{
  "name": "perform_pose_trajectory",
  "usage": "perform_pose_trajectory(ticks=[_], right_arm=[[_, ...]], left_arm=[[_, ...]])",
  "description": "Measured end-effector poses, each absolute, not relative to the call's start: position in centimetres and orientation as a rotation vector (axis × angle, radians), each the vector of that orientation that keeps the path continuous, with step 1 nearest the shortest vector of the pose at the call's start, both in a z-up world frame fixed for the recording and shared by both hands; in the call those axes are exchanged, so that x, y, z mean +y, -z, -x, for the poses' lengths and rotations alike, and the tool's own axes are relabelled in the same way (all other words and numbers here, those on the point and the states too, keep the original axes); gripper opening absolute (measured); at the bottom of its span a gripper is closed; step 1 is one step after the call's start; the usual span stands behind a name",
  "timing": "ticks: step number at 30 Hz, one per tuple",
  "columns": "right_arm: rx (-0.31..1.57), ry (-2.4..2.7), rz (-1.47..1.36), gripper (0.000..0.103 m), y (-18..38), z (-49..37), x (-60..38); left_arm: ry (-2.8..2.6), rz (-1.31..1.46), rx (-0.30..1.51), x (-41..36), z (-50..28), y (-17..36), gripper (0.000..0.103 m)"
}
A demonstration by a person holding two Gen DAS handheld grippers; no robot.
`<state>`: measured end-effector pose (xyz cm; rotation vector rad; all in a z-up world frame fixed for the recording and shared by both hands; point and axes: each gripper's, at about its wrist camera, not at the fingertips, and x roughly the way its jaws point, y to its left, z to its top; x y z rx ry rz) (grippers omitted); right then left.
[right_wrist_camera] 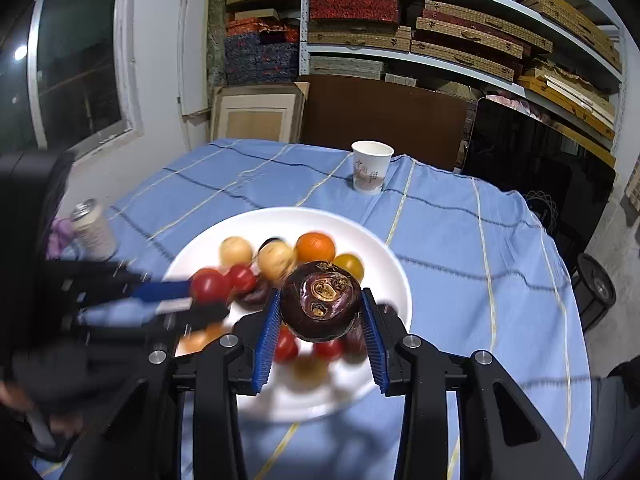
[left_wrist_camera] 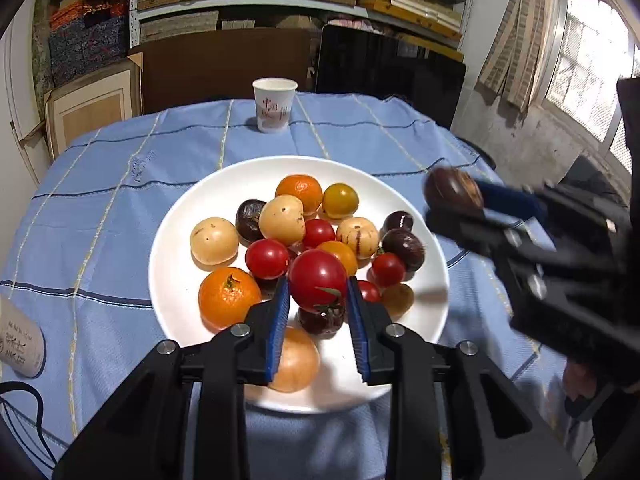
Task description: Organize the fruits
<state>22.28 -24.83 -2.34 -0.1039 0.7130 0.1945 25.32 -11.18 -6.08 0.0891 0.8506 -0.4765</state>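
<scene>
A white plate (left_wrist_camera: pixel 176 248) on the blue tablecloth holds several fruits: oranges, red tomatoes, pale round fruits and dark purple ones. My left gripper (left_wrist_camera: pixel 318 292) is shut on a red tomato (left_wrist_camera: pixel 317 278), held just above the pile. My right gripper (right_wrist_camera: pixel 320 306) is shut on a dark purple-brown fruit (right_wrist_camera: pixel 320 304) above the plate (right_wrist_camera: pixel 384 264). In the left wrist view the right gripper (left_wrist_camera: pixel 448 196) reaches in from the right with that dark fruit (left_wrist_camera: pixel 452 188) over the plate's right rim. In the right wrist view the left gripper (right_wrist_camera: pixel 200 292) shows blurred at the left with the tomato (right_wrist_camera: pixel 209 285).
A white paper cup (left_wrist_camera: pixel 274 105) stands at the far side of the round table (left_wrist_camera: pixel 100 184). A can (right_wrist_camera: pixel 94 230) lies near the left edge. Shelves of boxes, a brown board and a dark panel stand behind the table. A cable (left_wrist_camera: pixel 28 408) runs at the lower left.
</scene>
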Motion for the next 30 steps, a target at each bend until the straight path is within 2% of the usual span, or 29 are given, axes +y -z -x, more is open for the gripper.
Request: perform_pose_trajectory(ticks=[3, 4, 6, 7, 8, 10, 13, 14, 16, 21, 30], right_arm=[[0.742, -0.231, 0.103, 0.040, 3.3, -25.0, -24.8], [0.748, -0.240, 0.112, 0.047, 3.7, -25.5, -24.7], [0.737, -0.237, 0.126, 0.061, 4.0, -25.7, -24.5], [0.722, -0.237, 0.121, 0.062, 3.9, -25.4, -24.5], [0.716, -0.236, 0.111, 0.062, 3.7, -25.0, -24.7], [0.718, -0.229, 0.087, 0.062, 3.3, -24.0, -25.0], [0.722, -0.228, 0.056, 0.065, 2.5, -20.6, -25.4], [0.728, -0.237, 0.043, 0.068, 2.3, -19.1, -25.5], [0.732, -0.251, 0.014, 0.084, 2.2, -15.5, -25.7], [0.732, -0.214, -0.029, 0.098, 2.9, -7.3, -25.3], [0.708, -0.107, -0.166, 0.099, 3.5, 1.2, -25.5]], left_arm=[[0.476, -0.097, 0.881, -11.4, -26.2, 7.2, 0.028], [0.476, -0.100, 0.884, -11.4, -26.3, 7.5, 0.030], [0.464, -0.110, 0.866, -11.1, -26.0, 7.4, 0.058], [0.451, -0.108, 0.843, -10.8, -25.7, 7.1, 0.079], [0.431, -0.102, 0.805, -10.3, -25.3, 6.6, 0.083], [0.439, -0.100, 0.776, -9.7, -24.1, 5.6, 0.083], [0.425, -0.106, 0.754, -8.9, -21.6, 4.7, 0.094], [0.425, -0.115, 0.743, -8.6, -20.3, 4.4, 0.096], [0.439, -0.139, 0.734, -7.9, -17.3, 4.4, 0.098], [0.413, -0.129, 0.768, -6.2, -11.5, 4.8, 0.098], [0.348, -0.024, 0.647, -2.1, -4.1, 1.1, 0.098]])
